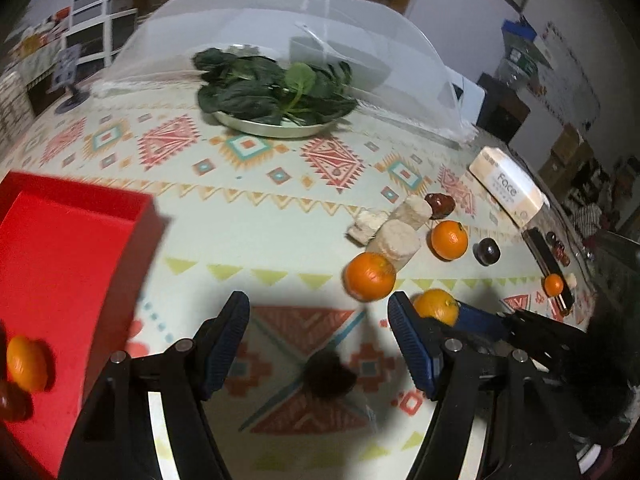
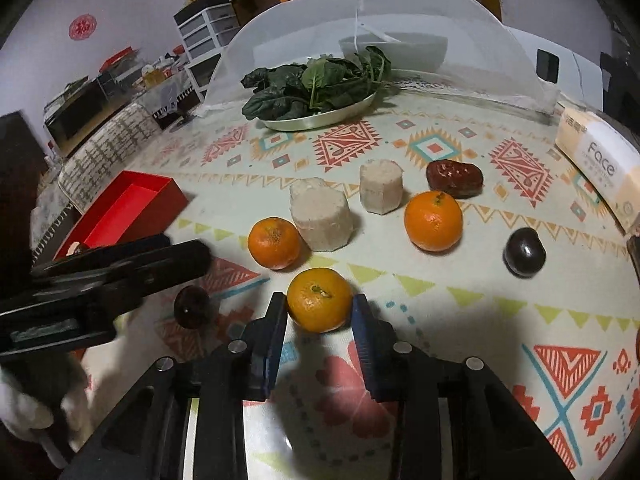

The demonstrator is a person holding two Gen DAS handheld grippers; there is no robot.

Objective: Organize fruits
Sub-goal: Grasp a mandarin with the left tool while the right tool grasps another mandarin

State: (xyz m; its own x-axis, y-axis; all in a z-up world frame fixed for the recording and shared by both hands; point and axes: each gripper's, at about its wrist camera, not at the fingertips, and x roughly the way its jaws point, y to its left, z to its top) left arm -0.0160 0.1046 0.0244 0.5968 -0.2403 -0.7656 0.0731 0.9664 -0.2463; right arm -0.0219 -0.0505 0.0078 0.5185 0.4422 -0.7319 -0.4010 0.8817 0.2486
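Observation:
My right gripper (image 2: 320,306) is shut on a tangerine (image 2: 319,299) just above the patterned tablecloth; the same fruit shows in the left wrist view (image 1: 436,306). My left gripper (image 1: 320,312) is open and empty over a dark plum (image 1: 329,374), which also shows in the right wrist view (image 2: 192,306). A red box (image 1: 68,264) at the left holds a tangerine (image 1: 27,363) and a dark fruit (image 1: 10,402). Two more tangerines (image 2: 274,242) (image 2: 433,221), a dark plum (image 2: 524,253) and a red date (image 2: 454,179) lie on the table.
Two pale cut cylinders (image 2: 322,213) (image 2: 380,186) stand among the fruits. A metal plate of spinach (image 2: 320,92) sits at the back in front of a white mesh food cover (image 2: 440,40). A tissue pack (image 2: 600,160) lies at the right edge.

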